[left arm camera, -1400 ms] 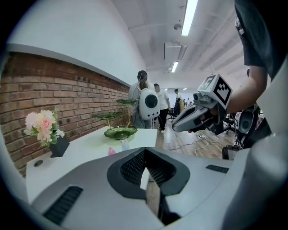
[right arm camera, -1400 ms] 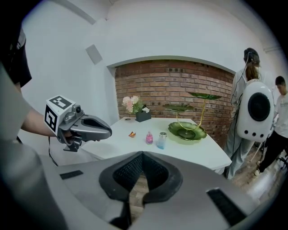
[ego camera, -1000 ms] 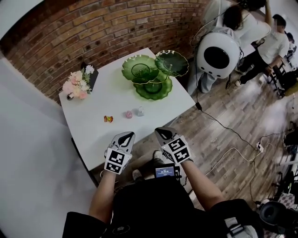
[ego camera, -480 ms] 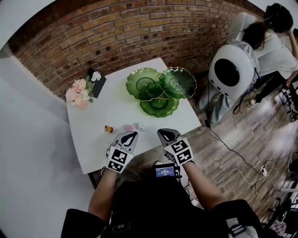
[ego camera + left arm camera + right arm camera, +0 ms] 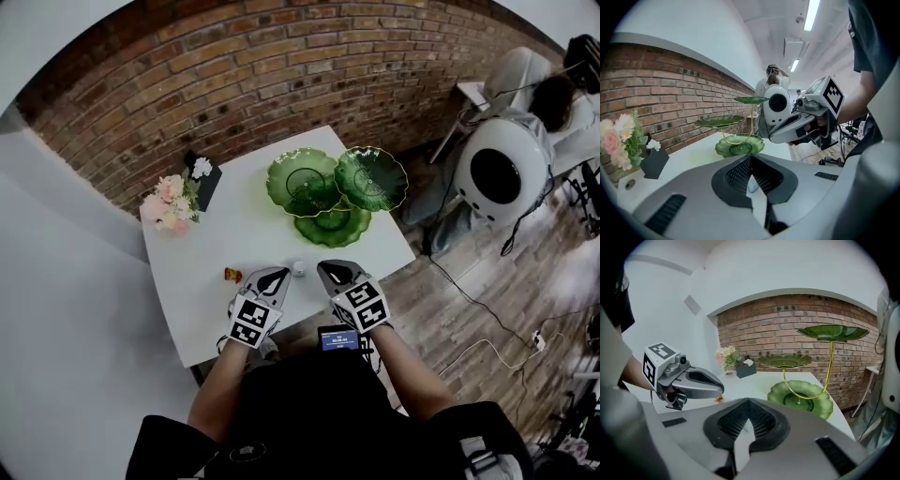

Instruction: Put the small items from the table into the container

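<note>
Head view first: both grippers hang side by side over the near edge of the white table [image 5: 216,234], noses pointing away from the person toward the stand [image 5: 333,192]. Left gripper [image 5: 274,276]: jaws pressed together, nothing pinched. Right gripper [image 5: 328,270]: same story, tips closed on nothing.

Between the two noses, just beside the left one, a pale item [image 5: 298,268] lies on the tabletop, small and roundish. Out to the left of the left gripper sits a red-yellow item [image 5: 232,275], too small to give a long axis.

Now the stand. It's at the table's far right corner, well apart from both items, with its long axis straight up along a thin gold stem [image 5: 829,366]. It carries three green dishes [image 5: 800,397], glossy and glass-like, ruffled at the rim like lotus leaves. They sit at three heights: the lowest rests wide on the table, the middle one swings out to one side and the top one to the other.

At the far left corner there are pink flowers [image 5: 167,202] in a black pot [image 5: 208,183], against a rough brick wall [image 5: 281,75].
</note>
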Tool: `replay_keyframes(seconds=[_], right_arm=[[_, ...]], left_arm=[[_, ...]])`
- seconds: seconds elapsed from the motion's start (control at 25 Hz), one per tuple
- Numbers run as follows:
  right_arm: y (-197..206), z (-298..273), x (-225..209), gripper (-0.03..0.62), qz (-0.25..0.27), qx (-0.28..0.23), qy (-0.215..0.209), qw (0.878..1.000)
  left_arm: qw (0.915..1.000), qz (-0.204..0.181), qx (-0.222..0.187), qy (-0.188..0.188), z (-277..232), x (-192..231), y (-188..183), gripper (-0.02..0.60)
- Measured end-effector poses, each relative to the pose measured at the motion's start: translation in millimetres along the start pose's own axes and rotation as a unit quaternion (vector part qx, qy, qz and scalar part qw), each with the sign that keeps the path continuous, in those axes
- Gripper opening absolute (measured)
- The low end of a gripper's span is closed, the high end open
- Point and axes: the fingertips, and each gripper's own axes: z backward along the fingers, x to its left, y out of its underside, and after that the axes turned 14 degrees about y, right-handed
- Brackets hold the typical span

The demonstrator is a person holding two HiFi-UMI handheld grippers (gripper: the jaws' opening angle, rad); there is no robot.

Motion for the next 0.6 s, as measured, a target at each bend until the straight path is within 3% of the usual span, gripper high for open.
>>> replay_keyframes(seconds=[0.6], right_arm=[[-4.2, -5.8, 5.1, 0.009, -0.010, 0.002, 0.021, 1.000]], left_arm=[[0.9996, -0.010, -0.007, 0.026, 1.0, 5.2, -0.4, 0.009]])
